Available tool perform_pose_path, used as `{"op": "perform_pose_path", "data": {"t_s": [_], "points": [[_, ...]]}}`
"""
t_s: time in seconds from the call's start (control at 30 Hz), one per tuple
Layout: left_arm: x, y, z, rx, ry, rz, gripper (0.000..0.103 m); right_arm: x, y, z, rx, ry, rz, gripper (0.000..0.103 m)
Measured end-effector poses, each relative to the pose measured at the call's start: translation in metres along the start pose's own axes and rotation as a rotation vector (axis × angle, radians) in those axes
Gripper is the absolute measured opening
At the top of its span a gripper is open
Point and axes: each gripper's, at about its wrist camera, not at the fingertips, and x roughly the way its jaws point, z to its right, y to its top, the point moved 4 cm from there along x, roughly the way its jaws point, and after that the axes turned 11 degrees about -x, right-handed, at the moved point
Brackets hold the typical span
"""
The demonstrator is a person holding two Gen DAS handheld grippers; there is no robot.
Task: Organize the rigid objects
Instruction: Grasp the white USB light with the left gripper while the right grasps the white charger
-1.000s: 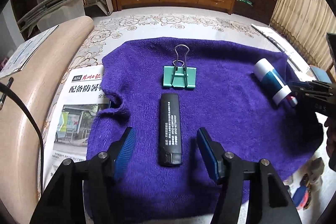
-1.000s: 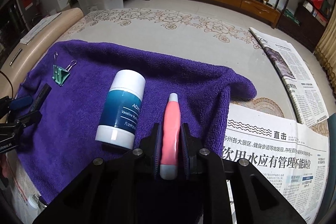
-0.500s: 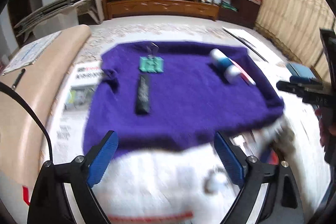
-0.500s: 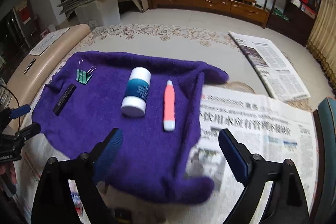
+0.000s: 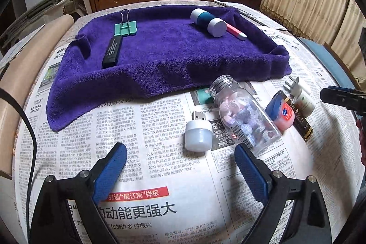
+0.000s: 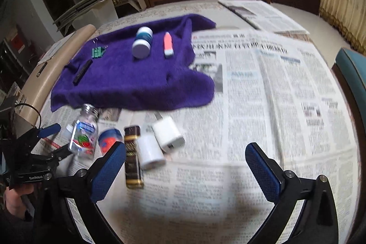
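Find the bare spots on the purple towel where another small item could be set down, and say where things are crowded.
The purple towel is bare across its middle, between the black lighter and the blue-and-white tube, and along its near edge. Crowded: the newspaper just below the towel's right corner, around the clear jar, and the white charger.

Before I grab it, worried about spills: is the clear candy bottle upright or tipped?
Tipped: clear candy bottle lies on its side on the newspaper.
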Motion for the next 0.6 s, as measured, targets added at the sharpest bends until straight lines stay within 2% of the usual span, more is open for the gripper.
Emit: {"op": "perform_pose_path", "data": {"t_s": [0.1, 0.2, 0.27, 0.33, 0.47, 0.5, 0.53, 0.6], "points": [[0.003, -0.001, 0.005, 0.035, 0.04, 0.01, 0.098, 0.004, 0.0, 0.007, 0.028, 0.003, -0.012, 0.103], [0.003, 0.001, 0.004, 0.027, 0.037, 0.035, 0.097, -0.001, 0.001, 0.008, 0.039, 0.0, 0.0, 0.103], [0.002, 0.001, 0.004, 0.027, 0.037, 0.041, 0.091, -0.004, 0.001, 0.007, 0.032, -0.001, 0.008, 0.103], [-0.001, 0.002, 0.004, 0.027, 0.035, 0.058, 0.071, -0.004, -0.001, 0.009, 0.034, -0.007, 0.005, 0.103], [-0.003, 0.002, 0.007, 0.039, 0.024, 0.068, 0.056, -0.002, -0.004, 0.012, 0.039, 0.006, -0.01, 0.103], [-0.003, 0.002, 0.01, 0.047, 0.011, 0.069, 0.042, -0.001, -0.005, 0.012, 0.033, 0.007, -0.014, 0.102], [-0.004, 0.002, 0.012, 0.055, 0.006, 0.071, 0.023, 0.001, -0.007, 0.012, 0.021, 0.006, -0.017, 0.102], [-0.004, 0.002, 0.017, 0.081, 0.02, 0.064, 0.023, 0.004, -0.008, 0.01, -0.001, -0.005, -0.02, 0.099]]}}
